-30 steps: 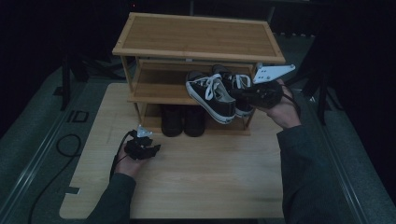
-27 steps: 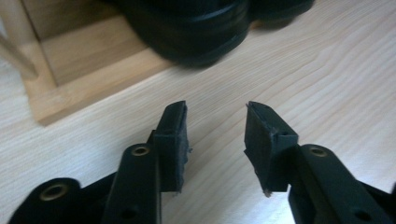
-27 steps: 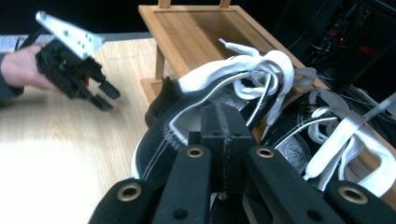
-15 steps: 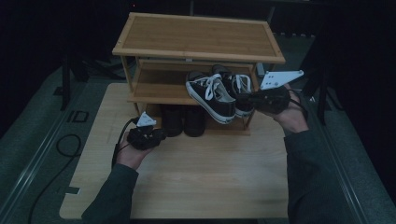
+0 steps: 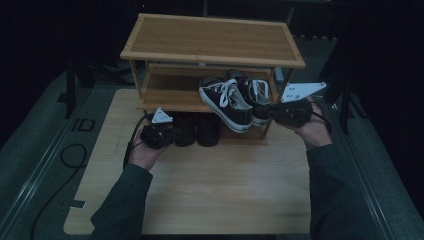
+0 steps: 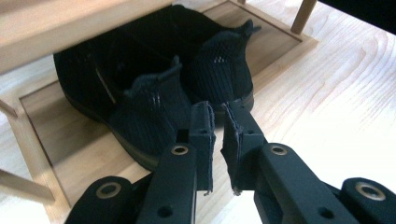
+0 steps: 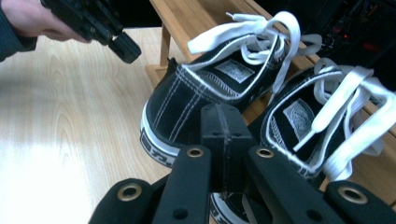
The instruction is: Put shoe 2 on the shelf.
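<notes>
The wooden shoe rack [image 5: 210,37] holds black-and-white sneakers [image 5: 225,102] on its middle shelf and, seemingly, black mesh shoes [image 6: 177,93] on the bottom. The left gripper [image 6: 215,122] has its jaws slightly parted. The right gripper [image 7: 223,140] has its jaws closed, empty.

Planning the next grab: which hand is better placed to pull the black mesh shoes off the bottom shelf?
Left, probably. The left tongs sit at the heels of the black mesh shoes, jaws slightly apart. The right tongs are shut, up at the black-and-white sneakers on the middle shelf.
</notes>
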`<state>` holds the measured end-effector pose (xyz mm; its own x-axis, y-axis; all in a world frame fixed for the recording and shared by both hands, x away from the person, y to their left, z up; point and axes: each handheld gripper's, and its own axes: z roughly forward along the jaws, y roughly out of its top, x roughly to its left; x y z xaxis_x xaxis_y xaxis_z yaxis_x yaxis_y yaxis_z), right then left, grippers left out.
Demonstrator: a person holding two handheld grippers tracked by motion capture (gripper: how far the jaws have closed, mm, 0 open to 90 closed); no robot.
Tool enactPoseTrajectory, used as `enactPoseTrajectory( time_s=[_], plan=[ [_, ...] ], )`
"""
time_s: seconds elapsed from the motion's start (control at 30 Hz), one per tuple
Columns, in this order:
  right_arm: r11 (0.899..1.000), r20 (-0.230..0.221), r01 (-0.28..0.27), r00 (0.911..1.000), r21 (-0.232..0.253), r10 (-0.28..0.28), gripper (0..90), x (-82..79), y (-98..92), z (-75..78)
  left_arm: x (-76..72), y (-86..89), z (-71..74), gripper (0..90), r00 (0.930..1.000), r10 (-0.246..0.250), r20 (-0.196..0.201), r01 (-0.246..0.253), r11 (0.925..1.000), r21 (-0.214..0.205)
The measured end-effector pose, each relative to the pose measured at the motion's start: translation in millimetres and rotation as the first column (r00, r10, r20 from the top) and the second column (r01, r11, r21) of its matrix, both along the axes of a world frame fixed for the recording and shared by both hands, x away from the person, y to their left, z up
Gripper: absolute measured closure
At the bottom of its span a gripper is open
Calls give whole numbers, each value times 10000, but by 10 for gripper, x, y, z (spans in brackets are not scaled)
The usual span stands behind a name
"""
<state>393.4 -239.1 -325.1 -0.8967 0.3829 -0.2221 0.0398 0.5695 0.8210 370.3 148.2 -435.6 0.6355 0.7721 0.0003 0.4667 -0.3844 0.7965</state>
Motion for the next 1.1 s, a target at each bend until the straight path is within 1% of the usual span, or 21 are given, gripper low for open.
enactPoseTrajectory(
  time_s=[0.17, 0.2, 0.23, 0.27, 0.4, 0.5, 0.57, 0.63, 0.77, 0.83, 0.97, 1.1],
  plan=[
    [10000, -114, -42, 9999, 1, 42, 900, 2, -24, -78, 53, -30, 87, 822, 9997, -69, 215, 70, 10000, -38],
    [10000, -138, -71, 9999, 6, 71, 900, 3, -29, -96, 65, -38, 105, 833, 9997, -45, 222, 47, 10000, -64],
    [10000, -180, -95, 9998, 19, 95, 900, 0, -31, -114, 77, -42, 128, 842, 9997, -58, 240, 56, 10000, 48],
    [9999, -201, -113, 9997, 2, 113, 900, -4, -30, -135, 85, -50, 142, 856, 9997, -71, 251, 69, 10000, 70],
    [9997, -282, -197, 9994, -112, 194, 900, -23, -26, -207, 124, -104, 215, 893, 9991, -138, 394, 137, 9999, 36],
    [9998, -333, -191, 9993, -81, 188, 900, -27, -33, -244, 146, -145, 276, 895, 9983, -199, 546, 198, 9998, 19],
    [9998, -383, -190, 9991, -70, 188, 900, -36, -46, -268, 167, -160, 323, 896, 9978, -212, 628, 204, 9997, 145],
    [9997, -377, -244, 9990, -61, 242, 900, -43, -52, -285, 196, -166, 371, 897, 9973, -203, 700, 191, 9997, 175],
    [9996, -435, -293, 9986, -45, 290, 900, -72, -59, -326, 232, -188, 432, 898, 9966, -145, 816, 142, 9999, 44],
    [9995, -459, -313, 9985, -37, 311, 900, -75, -65, -351, 254, -207, 458, 898, 9958, -135, 906, 130, 9999, 61],
    [9993, -521, -382, 9979, -8, 381, 900, -94, -62, -401, 336, -247, 497, 898, 9956, -120, 928, 99, 9997, 224],
    [9988, -571, -492, 9972, 0, 491, 900, -114, -45, -453, 412, -293, 525, 897, 9954, -70, 953, 44, 9996, 278]
  ],
)
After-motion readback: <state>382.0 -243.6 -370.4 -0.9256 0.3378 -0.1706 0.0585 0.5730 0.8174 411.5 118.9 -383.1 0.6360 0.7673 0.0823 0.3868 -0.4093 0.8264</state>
